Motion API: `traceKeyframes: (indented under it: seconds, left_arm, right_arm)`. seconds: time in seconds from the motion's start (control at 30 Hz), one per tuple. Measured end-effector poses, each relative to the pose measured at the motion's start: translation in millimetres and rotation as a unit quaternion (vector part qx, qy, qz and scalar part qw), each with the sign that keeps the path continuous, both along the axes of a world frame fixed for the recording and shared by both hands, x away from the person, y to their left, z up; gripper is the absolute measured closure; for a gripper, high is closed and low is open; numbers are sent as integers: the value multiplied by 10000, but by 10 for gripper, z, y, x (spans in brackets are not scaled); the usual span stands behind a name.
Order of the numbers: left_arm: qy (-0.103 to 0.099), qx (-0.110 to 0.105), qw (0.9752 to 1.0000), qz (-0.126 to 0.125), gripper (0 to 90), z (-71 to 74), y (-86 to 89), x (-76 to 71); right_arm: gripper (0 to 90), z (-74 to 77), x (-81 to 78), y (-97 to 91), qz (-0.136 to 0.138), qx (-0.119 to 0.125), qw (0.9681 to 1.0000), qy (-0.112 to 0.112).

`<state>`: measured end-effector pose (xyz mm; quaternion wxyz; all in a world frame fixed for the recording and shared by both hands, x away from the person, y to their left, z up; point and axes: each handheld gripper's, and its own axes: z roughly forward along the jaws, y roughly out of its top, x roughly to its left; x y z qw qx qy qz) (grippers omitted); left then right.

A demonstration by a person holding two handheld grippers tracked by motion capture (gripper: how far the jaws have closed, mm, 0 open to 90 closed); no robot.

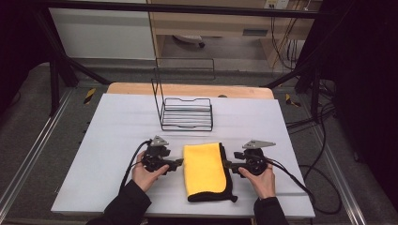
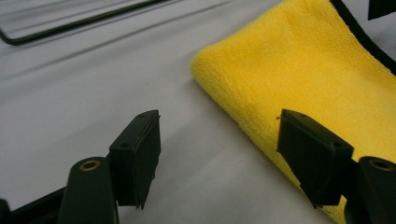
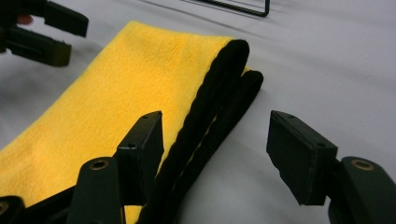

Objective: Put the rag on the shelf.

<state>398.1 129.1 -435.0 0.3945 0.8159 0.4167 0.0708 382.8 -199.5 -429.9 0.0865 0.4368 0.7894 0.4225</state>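
A white bench [image 1: 117, 140] is standing on grey floor [image 1: 28, 117], a wire rack [image 1: 187, 114] sitting at its 12 o'clock. The folded cloth [image 1: 204, 168] is lying near 6 o'clock, between the left tool [image 1: 177, 163] and right tool [image 1: 228, 165], both gaping and gripping nothing.

The folded cloth [image 1: 203, 169] is bright yellow, like a lemon, with a black edge running along one side and the near end. It is fuzzy yellow all over, with no pattern. The tabletop [image 1: 117, 140] is plain white, and a strip of light brown wood [image 1: 187, 90] shows at its far edge. The wire rack [image 1: 187, 114] is black. Both tongs, left [image 1: 178, 162] and right [image 1: 227, 164], are black, each with a grey plate on top. The sleeves [image 1: 123, 206] are black too.
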Motion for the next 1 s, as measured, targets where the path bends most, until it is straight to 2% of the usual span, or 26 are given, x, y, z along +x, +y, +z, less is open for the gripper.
traceKeyframes:
  seconds: [0.13,0.23,0.27,0.4,0.5,0.63,0.8,1.0]
  left_arm:
    - [44,-1,10000,26,423,-72,-104,47]
    - [142,7,9999,-7,461,-129,-115,69]
    - [169,-58,9998,-32,472,-133,-106,70]
    - [281,-165,9995,-45,550,-142,-108,62]
    - [278,-197,9994,-80,610,-149,-124,36]
    - [355,-303,9989,-78,648,-166,-129,27]
    - [357,-339,9987,-119,676,-176,-168,3]
    - [300,-274,9991,-148,731,-173,-210,-31]
  right_arm:
    - [401,-62,120,58,-49,58,9998,184]
    - [429,-122,177,108,-27,-23,9995,324]
    - [439,-141,189,114,1,-50,9993,360]
    - [502,-192,221,134,34,-100,9983,573]
    - [577,-197,222,146,96,-34,9978,648]
    - [614,-201,214,176,133,-40,9977,661]
    - [645,-204,210,200,130,-22,9977,667]
    - [653,-215,186,212,159,-70,9983,565]
